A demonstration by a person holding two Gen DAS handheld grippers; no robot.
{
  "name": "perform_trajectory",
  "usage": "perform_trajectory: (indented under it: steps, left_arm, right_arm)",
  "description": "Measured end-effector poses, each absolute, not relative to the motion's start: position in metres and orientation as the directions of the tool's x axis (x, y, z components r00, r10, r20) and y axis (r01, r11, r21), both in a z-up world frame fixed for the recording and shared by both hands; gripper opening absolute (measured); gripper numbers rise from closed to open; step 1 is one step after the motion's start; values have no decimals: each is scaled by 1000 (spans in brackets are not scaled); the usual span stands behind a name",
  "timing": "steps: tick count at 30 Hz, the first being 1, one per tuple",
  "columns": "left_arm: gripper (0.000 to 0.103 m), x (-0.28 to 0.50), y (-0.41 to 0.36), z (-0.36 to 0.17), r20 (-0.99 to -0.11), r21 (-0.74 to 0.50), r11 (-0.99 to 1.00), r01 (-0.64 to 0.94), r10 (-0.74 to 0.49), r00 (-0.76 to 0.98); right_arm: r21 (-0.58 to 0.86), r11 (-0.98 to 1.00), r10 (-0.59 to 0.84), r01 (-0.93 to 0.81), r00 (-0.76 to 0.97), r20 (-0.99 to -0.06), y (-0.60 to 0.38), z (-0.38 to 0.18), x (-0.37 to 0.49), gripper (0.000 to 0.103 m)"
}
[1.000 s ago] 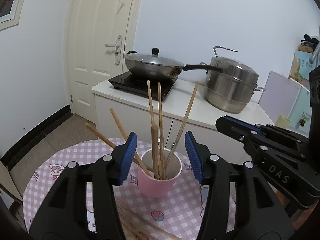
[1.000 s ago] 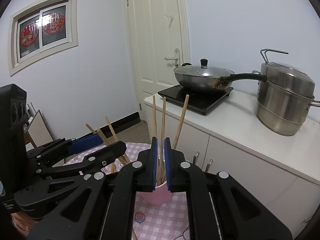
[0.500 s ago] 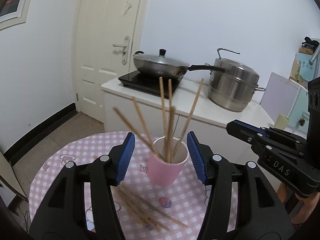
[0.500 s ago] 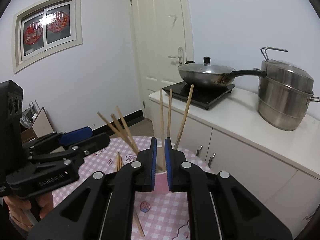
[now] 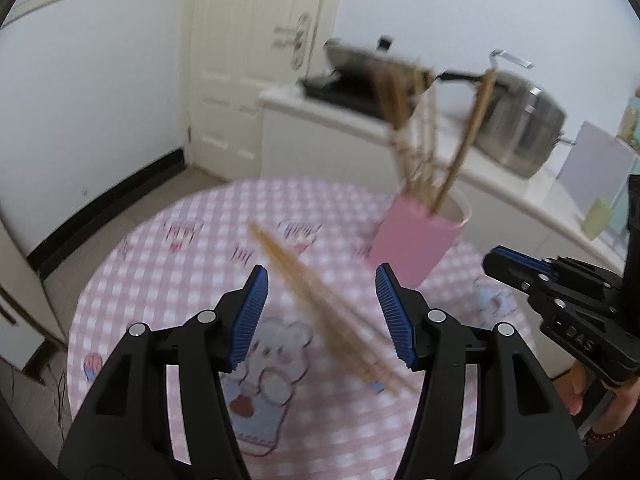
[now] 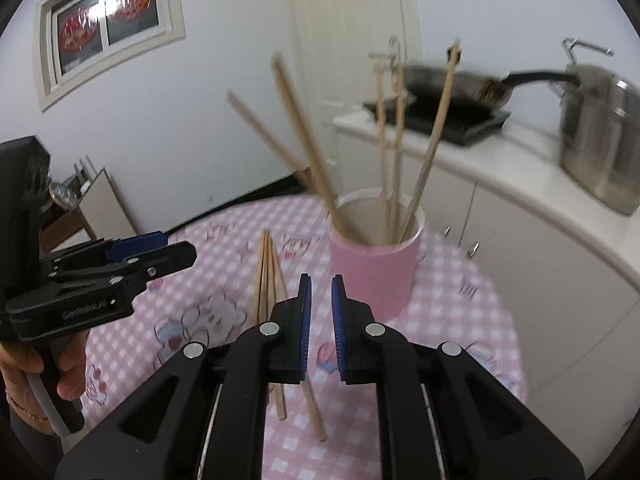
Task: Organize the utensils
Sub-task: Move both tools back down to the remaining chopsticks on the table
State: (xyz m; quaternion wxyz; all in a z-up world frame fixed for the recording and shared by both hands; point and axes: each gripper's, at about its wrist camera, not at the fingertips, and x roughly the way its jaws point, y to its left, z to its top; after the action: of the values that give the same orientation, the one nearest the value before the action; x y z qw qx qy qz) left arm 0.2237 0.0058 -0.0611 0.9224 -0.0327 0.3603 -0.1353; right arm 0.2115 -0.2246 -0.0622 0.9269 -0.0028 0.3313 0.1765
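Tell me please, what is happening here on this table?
A person holds a claw in each hand and is sorting chopsticks. Several chopsticks already stand in the pink cup on the checked tablecloth. A loose bundle of chopsticks lies on the cloth beside the cup. The left claw is open above that bundle. The right claw has only a narrow gap between its pads and holds nothing.

Right wrist view: cup (image 6: 374, 270) on table (image 6: 460, 320), chopsticks (image 6: 394, 152) standing in it; loose chopsticks (image 6: 270, 276) at its 9 o'clock; counter (image 6: 520, 172) behind.
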Motion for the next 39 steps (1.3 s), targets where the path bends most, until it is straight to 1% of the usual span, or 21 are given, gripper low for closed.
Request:
perform_trajectory:
  steps: [5, 9, 14, 16, 17, 18, 28, 33, 39]
  left_arm:
    - [56, 239, 14, -100, -734, -197, 965, 175, -263, 627]
    - [56, 245, 8, -119, -768, -190, 968, 165, -251, 589]
    - [56, 254, -2, -140, -809, -177, 972, 157, -234, 540]
    - [56, 258, -4, -145, -820, -180, 972, 150, -232, 523]
    - [56, 260, -5, -148, -825, -185, 972, 147, -235, 513]
    - [56, 261, -6, -149, -829, -181, 973, 142, -229, 510]
    - [58, 272, -21, -154, -838, -99, 986, 135, -156, 522]
    - [62, 276, -23, -155, -843, -78, 989, 126, -133, 521]
    - [62, 273, -19, -155, -842, -75, 989, 127, -132, 523]
  right_arm:
    - [128, 928, 339, -350, 652, -678, -209, -98, 218, 9]
    - [132, 923, 342, -362, 611, -714, -201, -117, 225, 9]
    - [149, 921, 347, -360, 584, -734, -200, -128, 232, 9]
    - [154, 920, 349, -360, 577, -738, -202, -131, 235, 12]
    - [156, 920, 350, -360, 575, -739, -203, -132, 235, 16]
    - [158, 920, 351, -359, 573, -741, -204, -133, 236, 18]
    - [174, 916, 363, -362, 558, -747, -206, -141, 243, 19]
    - [179, 912, 370, -370, 550, -748, -204, -143, 248, 21]
    - [188, 909, 378, -373, 543, -750, -208, -145, 249, 24]
